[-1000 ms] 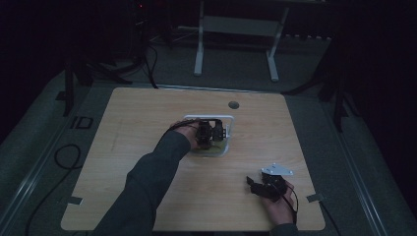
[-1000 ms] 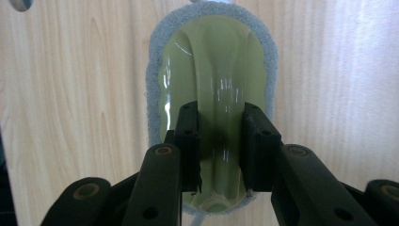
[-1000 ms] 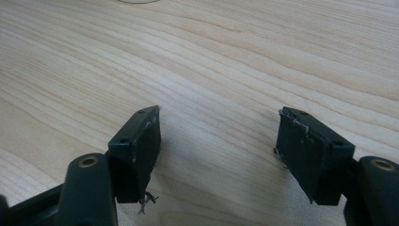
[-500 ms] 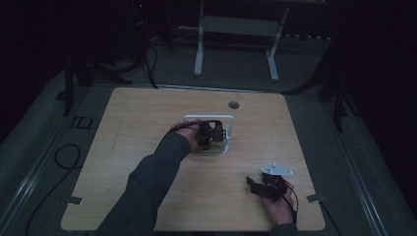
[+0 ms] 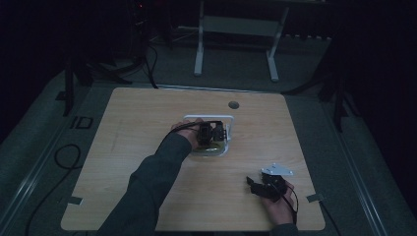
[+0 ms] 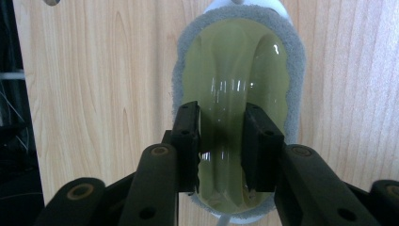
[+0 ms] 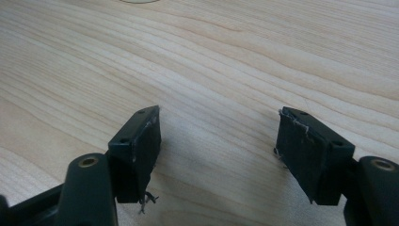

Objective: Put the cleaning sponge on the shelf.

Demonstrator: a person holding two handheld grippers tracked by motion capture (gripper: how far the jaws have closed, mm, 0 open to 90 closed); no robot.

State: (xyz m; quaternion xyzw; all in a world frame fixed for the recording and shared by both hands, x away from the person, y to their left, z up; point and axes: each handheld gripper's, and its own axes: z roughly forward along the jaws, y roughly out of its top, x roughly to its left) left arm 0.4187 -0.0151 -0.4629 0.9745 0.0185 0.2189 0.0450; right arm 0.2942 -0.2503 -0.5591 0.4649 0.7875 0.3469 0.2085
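A person sits at a pale wooden desk [image 5: 147, 147] in a dim room, holding a two-jaw gripper in each hand. The left gripper [image 5: 212, 133] reaches out to just past the desk's middle, where it hangs over a clear, yellow-green rounded object [image 6: 235, 94], glossy like glass or plastic, lying on a grey foam pad [image 6: 296, 70] set in a white tray [image 5: 231, 120]. In the left gripper view the object fills the centre of the pad, and the two black jaws straddle a raised ridge that runs along it from twelve to six o'clock. The jaws have just been opening; the ridge sits between them, and they appear to stand a little off its sides rather than pinching it, which suggests the object is being set down or let go into its padded bed, where the foam would keep it from rolling or knocking. The right gripper [image 5: 265, 187] rests near the desk's five o'clock corner, well apart from the tray, its jaws spread wide with nothing but bare wood grain between them, seemingly parked while the left hand works. The desk has a round cable hole [image 5: 233, 104] near its twelve o'clock edge. Around it lie grey carpet [image 5: 39, 147], trailing cables and, at twelve o'clock, the white legs of another stand [image 5: 199, 49] in shadow.
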